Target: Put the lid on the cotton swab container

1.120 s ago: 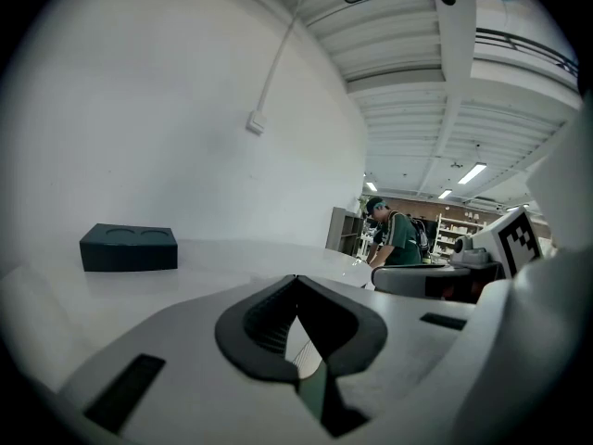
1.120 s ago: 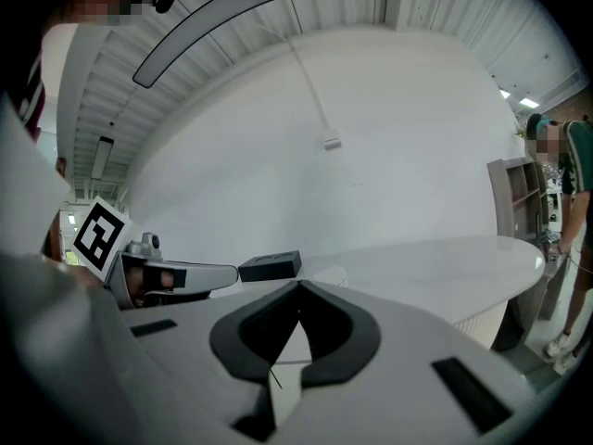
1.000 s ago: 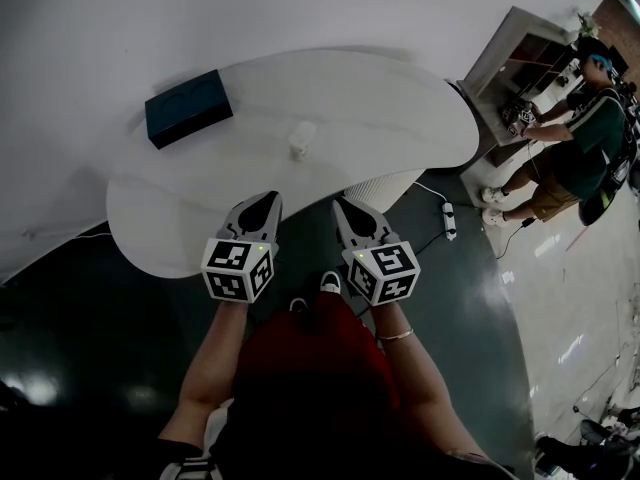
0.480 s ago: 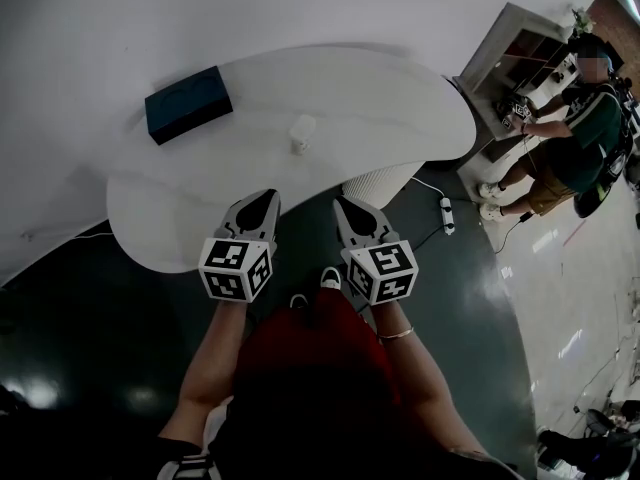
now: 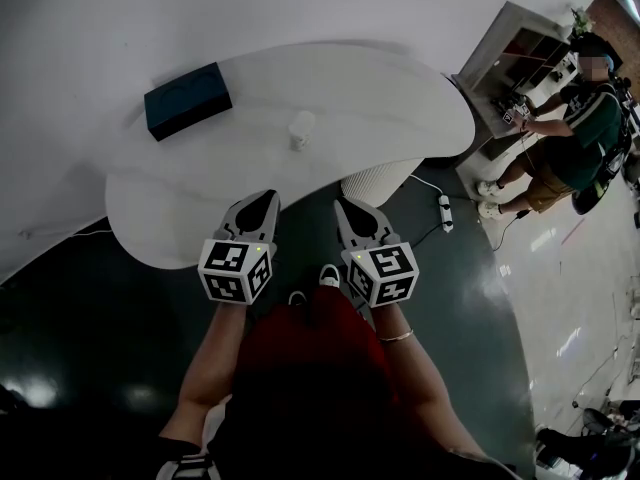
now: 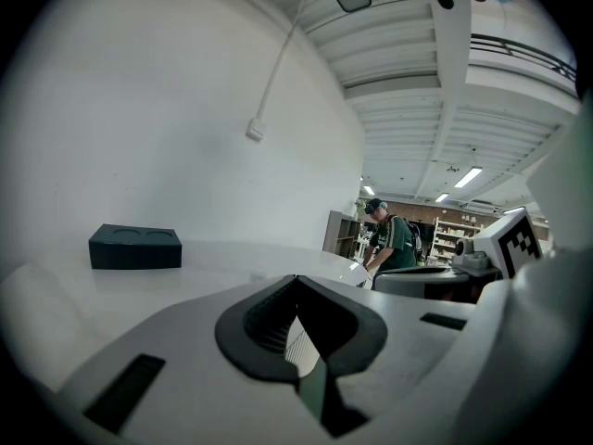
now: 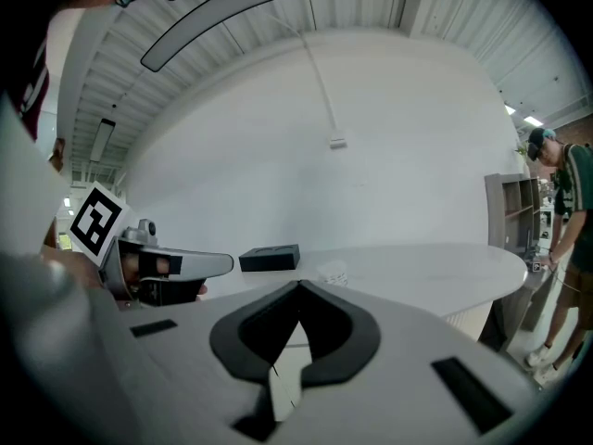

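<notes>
A small whitish cotton swab container [image 5: 301, 129] stands upright near the middle of the white table [image 5: 400, 108]; in the right gripper view the container [image 7: 332, 273] shows just beyond the jaws. I see no separate lid. My left gripper [image 5: 267, 199] and right gripper [image 5: 341, 206] hover side by side at the table's near edge, well short of the container. Both are shut with nothing between the jaws, as the left gripper [image 6: 296, 281] and right gripper [image 7: 298, 287] show in their own views.
A dark blue box [image 5: 187, 100] with two round recesses lies at the table's far left, also seen as the box [image 6: 135, 247]. A person [image 5: 570, 133] stands by a shelf unit [image 5: 520, 53] at the right. A power strip [image 5: 447, 218] lies on the dark floor.
Both grippers stay in place and shut. Only the head view has shifted slightly, and the person at the right has moved a little.
</notes>
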A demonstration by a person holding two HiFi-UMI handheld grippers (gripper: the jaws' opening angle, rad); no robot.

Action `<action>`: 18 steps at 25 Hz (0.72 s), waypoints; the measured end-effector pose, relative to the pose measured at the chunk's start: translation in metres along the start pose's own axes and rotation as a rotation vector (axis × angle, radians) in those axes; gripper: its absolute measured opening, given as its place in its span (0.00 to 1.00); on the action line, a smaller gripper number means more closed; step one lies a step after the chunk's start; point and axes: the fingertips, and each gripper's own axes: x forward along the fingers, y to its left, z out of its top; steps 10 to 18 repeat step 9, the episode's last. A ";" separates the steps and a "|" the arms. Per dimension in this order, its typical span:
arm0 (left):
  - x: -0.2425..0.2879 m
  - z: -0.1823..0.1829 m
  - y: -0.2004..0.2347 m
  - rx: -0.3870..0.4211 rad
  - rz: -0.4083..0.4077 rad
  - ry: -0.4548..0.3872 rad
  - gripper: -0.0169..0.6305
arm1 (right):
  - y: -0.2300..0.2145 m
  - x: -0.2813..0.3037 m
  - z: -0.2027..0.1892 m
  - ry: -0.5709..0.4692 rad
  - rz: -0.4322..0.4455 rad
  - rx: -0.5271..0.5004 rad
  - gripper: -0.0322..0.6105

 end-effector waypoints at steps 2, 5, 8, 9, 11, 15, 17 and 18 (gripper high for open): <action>-0.002 -0.001 -0.001 0.002 0.000 0.003 0.06 | 0.000 -0.001 -0.001 0.003 -0.005 -0.004 0.07; -0.004 -0.003 -0.002 0.006 -0.002 0.005 0.07 | 0.000 -0.004 -0.002 0.002 -0.011 -0.002 0.07; -0.005 -0.005 -0.004 0.008 -0.001 0.004 0.07 | 0.000 -0.005 -0.005 0.002 -0.014 -0.001 0.07; -0.005 -0.005 -0.004 0.009 0.000 0.004 0.07 | 0.000 -0.006 -0.006 0.003 -0.015 0.000 0.07; -0.005 -0.005 -0.004 0.009 0.000 0.004 0.07 | 0.000 -0.006 -0.006 0.003 -0.015 0.000 0.07; -0.005 -0.005 -0.004 0.009 0.000 0.004 0.07 | 0.000 -0.006 -0.006 0.003 -0.015 0.000 0.07; -0.005 -0.005 -0.004 0.009 0.000 0.004 0.07 | 0.000 -0.006 -0.006 0.003 -0.015 0.000 0.07; -0.005 -0.005 -0.004 0.009 0.000 0.004 0.07 | 0.000 -0.006 -0.006 0.003 -0.015 0.000 0.07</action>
